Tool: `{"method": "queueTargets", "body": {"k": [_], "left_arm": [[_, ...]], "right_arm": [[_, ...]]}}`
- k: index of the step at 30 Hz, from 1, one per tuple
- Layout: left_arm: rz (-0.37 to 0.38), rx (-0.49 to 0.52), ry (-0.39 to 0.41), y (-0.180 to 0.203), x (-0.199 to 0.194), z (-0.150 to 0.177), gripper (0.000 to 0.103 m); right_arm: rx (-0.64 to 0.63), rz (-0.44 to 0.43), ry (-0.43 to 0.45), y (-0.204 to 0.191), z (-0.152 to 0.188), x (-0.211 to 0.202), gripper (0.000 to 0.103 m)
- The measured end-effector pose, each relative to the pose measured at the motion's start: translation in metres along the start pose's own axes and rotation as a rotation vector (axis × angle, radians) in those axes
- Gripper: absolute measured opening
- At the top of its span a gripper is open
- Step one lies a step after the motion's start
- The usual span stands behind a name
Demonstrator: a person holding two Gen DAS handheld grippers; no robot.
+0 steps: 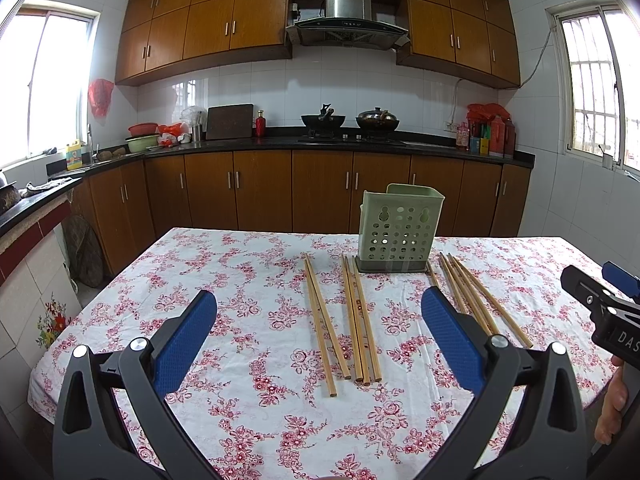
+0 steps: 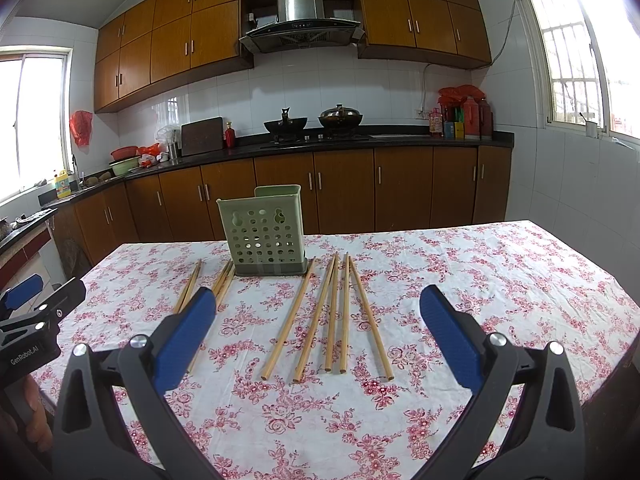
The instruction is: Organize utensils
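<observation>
Several wooden chopsticks lie side by side on the floral tablecloth in front of a green perforated utensil holder. More chopsticks lie to its right. In the right wrist view the holder stands at the table's far side with chopsticks before it and others at its left. My left gripper is open and empty above the near table. My right gripper is open and empty too. Each gripper shows at the edge of the other's view.
The table stands in a kitchen. Wooden cabinets and a dark counter with woks, bottles and bowls run behind it. Windows are on both sides. The table's edges fall off at left and right.
</observation>
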State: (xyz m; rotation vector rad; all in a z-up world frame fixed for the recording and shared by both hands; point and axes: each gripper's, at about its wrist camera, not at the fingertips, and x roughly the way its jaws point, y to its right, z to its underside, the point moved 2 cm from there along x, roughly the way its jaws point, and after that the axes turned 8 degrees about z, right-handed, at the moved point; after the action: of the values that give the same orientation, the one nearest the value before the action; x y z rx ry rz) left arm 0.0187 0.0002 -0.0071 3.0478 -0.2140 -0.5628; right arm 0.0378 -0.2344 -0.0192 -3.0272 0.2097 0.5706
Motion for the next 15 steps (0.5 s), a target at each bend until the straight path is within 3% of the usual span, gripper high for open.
{"method": "queueTargets", "body": {"k": [15], "left_arm": [[0.000, 0.000, 0.000, -0.0001, -0.0002, 0.0000, 0.101]], "right_arm": [[0.000, -0.001, 0.000, 0.0006, 0.0009, 0.0003, 0.099]]}}
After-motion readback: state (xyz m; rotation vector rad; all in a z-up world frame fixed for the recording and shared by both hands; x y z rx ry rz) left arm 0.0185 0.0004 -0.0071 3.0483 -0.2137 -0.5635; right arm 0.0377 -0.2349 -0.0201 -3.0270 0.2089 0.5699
